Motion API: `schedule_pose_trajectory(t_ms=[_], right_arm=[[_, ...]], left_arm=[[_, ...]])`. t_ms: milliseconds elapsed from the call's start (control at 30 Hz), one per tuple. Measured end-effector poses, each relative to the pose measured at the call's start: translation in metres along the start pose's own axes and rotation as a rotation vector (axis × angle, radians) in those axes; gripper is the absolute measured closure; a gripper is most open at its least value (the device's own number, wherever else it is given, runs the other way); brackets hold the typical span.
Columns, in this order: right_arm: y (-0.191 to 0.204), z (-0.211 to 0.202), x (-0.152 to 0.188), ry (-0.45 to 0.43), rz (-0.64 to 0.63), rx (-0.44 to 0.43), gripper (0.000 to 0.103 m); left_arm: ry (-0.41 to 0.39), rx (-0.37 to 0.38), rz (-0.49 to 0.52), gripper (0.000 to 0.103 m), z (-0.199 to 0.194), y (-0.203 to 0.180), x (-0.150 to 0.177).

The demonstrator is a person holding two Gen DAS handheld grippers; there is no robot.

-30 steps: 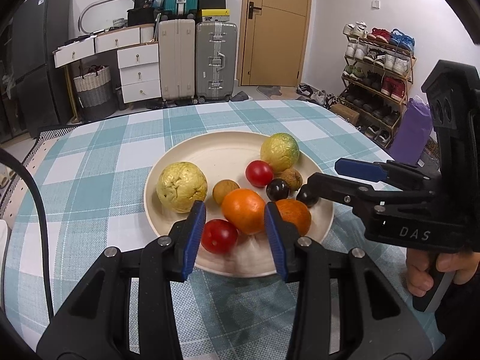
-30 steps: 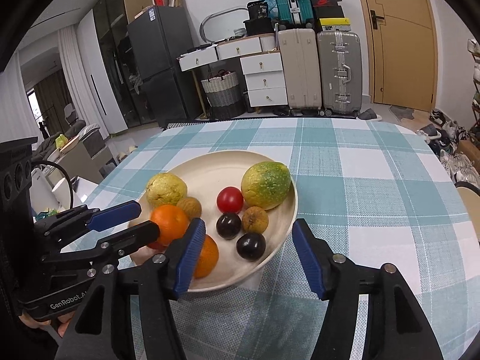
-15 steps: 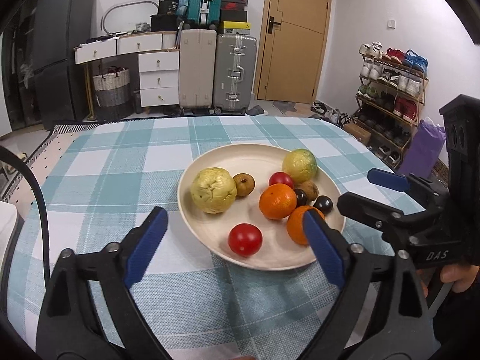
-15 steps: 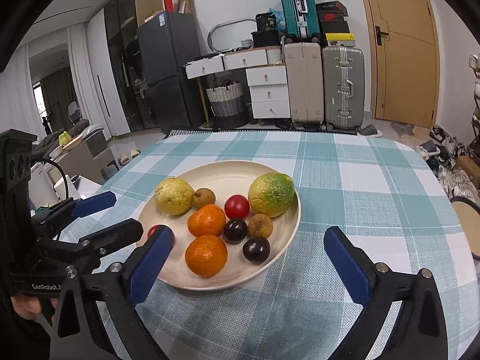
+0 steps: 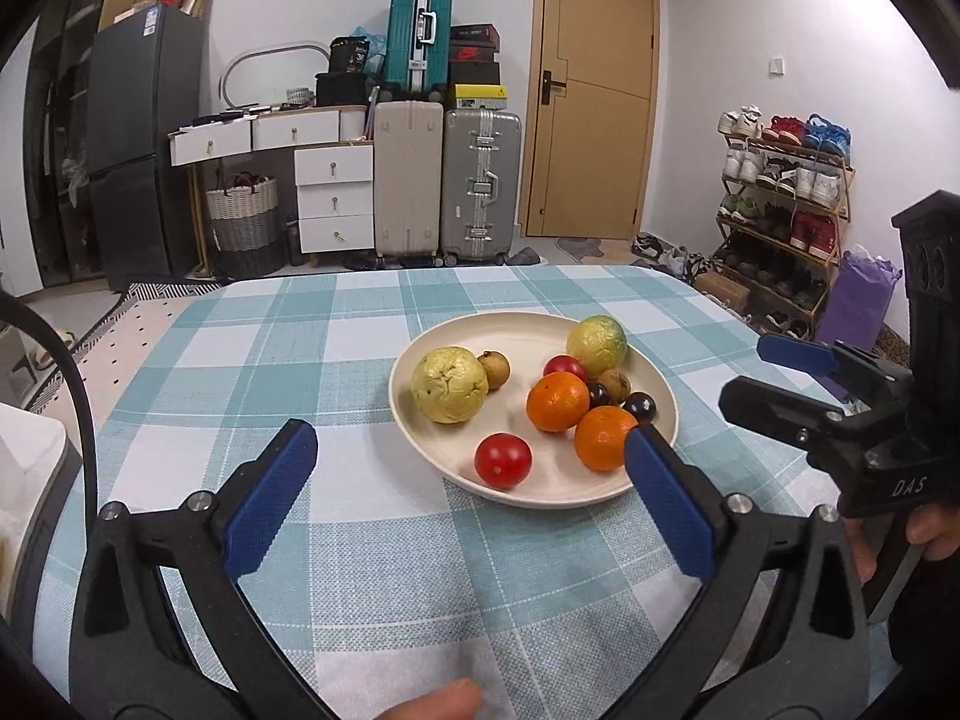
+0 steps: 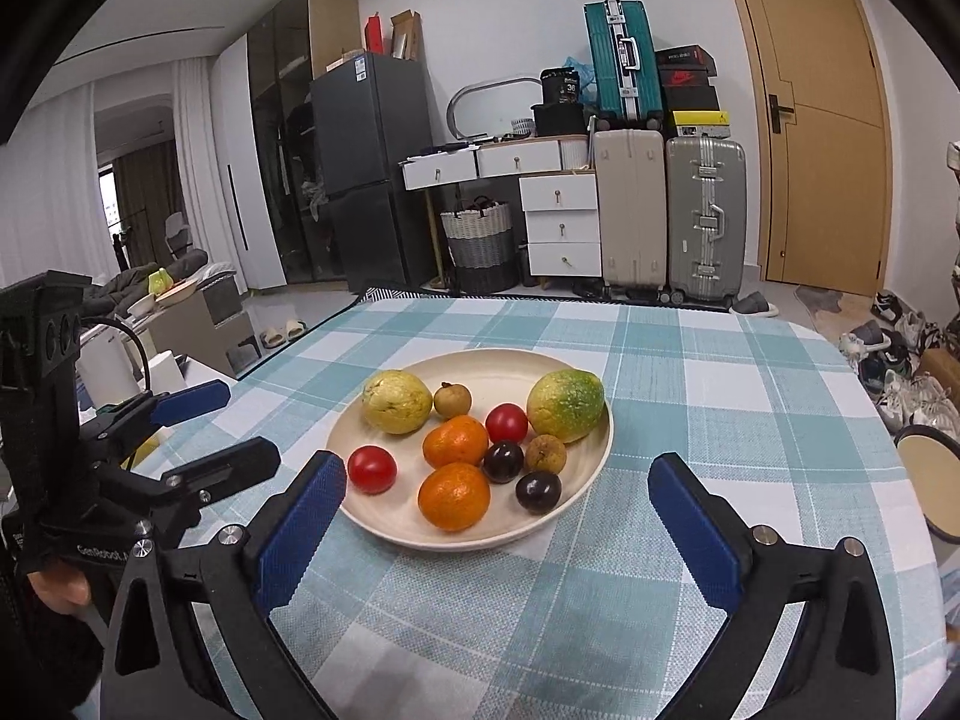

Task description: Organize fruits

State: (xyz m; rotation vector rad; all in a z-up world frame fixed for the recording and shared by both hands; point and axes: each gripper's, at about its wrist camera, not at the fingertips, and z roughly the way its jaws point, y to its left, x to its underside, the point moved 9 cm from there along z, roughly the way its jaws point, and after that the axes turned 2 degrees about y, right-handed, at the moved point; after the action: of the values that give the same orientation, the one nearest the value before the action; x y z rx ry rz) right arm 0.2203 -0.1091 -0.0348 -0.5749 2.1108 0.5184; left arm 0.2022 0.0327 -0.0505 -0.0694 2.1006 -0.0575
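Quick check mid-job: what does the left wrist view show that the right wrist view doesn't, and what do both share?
Only the left wrist view shows the shoe rack and purple bag at right, plus the right gripper from the side, open.

Only the right wrist view shows the white curtains, the round stool beside the table, and the left gripper from the side, open.

Both show the cream plate holding nine fruits, the checked tablecloth and the suitcases.
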Motion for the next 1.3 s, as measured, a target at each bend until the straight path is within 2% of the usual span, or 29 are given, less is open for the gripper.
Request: schedule_pose_trajectory(t_ms=[233,400,833,1300], right_arm=[[-0.003,-0.008,0.002,-0.023,0.007,-0.006,0.000],[-0.002,-0.010,0.001,-0.040,-0.004,-0.001,0.000],[0.007,-0.013,0.003,-0.053,-0.057,0.005,0.000],[0.007,-0.015,0.005,-0.049,-0.044,0.002,0.000]], left_arm=[[-0.033,0.016,-0.030,0.001,-0.012,0.004,0.001],[-0.050,0.005,-0.015,0.001,-0.015,0.002,-0.001],[-0.047,0.013,-0.020,0.001,-0.013,-0.002,-0.001],[-0.046,0.015,-0.020,0.001,-0.013,-0.001,-0.001]])
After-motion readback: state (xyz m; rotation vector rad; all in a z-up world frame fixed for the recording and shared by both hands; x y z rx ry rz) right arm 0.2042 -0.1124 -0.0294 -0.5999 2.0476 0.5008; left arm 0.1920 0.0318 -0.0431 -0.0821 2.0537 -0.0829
